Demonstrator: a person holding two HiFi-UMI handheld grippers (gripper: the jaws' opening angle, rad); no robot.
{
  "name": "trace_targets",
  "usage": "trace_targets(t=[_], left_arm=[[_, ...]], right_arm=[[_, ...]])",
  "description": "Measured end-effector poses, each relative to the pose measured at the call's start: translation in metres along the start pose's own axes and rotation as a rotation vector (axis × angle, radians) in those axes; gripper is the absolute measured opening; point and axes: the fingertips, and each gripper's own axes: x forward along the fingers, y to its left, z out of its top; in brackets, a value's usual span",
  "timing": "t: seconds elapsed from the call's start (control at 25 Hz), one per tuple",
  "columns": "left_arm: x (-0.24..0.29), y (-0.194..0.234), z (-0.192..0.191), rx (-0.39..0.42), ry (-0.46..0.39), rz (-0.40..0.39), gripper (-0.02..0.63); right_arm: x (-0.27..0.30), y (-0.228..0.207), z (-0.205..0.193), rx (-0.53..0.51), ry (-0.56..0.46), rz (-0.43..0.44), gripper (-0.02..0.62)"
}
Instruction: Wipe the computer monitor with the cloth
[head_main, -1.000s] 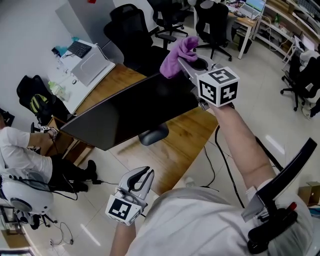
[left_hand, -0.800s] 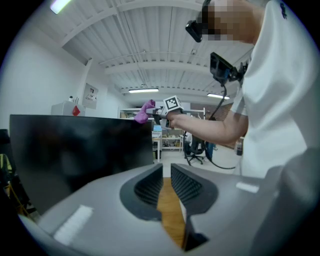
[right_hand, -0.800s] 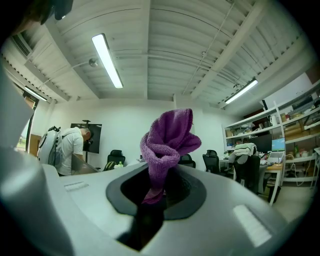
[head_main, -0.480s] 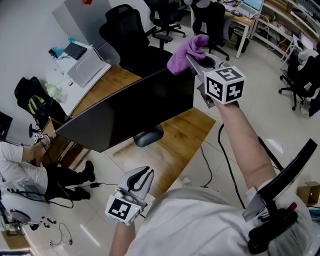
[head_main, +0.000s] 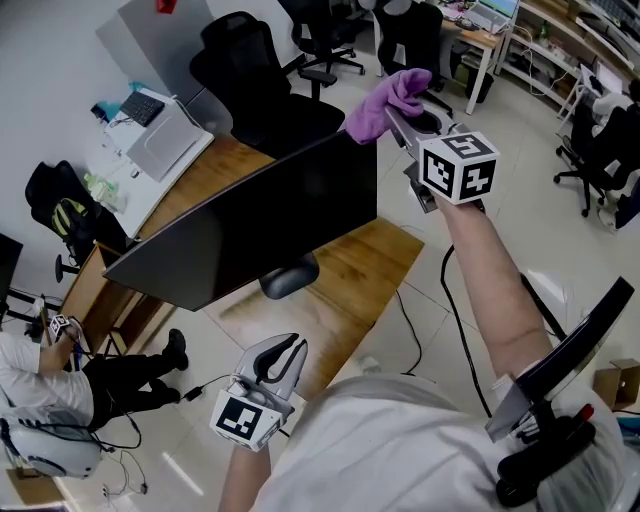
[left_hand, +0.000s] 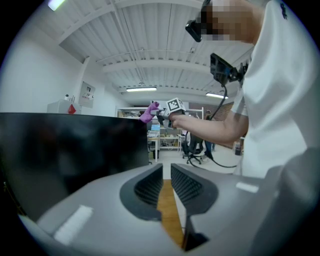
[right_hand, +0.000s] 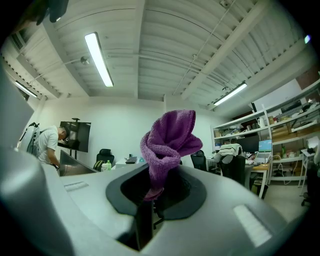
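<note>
Wooden bench (head_main: 352, 272) at centre is carrying a black flat monitor (head_main: 250, 225). Right tool (head_main: 397, 117) is gripping a crumpled purple cloth (head_main: 385, 98) near the monitor's upper-right corner; left tool (head_main: 289, 349), lower left, is sitting closed, empty.

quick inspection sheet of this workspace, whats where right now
surface: wooden desk, visible part bare
job's things: black monitor stands on the desk, screen dark; purple cloth is up at the monitor's top right corner, contact cannot be told
clutter: nothing seen on the wooden desk; laptop on the white desk behind it
grippers: right gripper shut on the cloth; left gripper held low, away from the monitor, jaws nearly together, nothing between them
cables: black cable on the floor beside the desk
surroundings: office chairs behind the desk; a seated person at lower left
</note>
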Motion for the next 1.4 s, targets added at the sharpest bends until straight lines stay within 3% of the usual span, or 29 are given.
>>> trace_targets(t=[0.8,1.4], left_arm=[[0.018,-0.005,0.002,0.005,0.023,-0.015,0.071],[0.007,-0.003,-0.001,-0.011,0.040,0.009,0.071]], right_arm=[[-0.008,-0.052,-0.033,0.034,0.055,-0.082,0.057],[0.009,-0.009,-0.077,-0.004,0.143,0.001,0.057]])
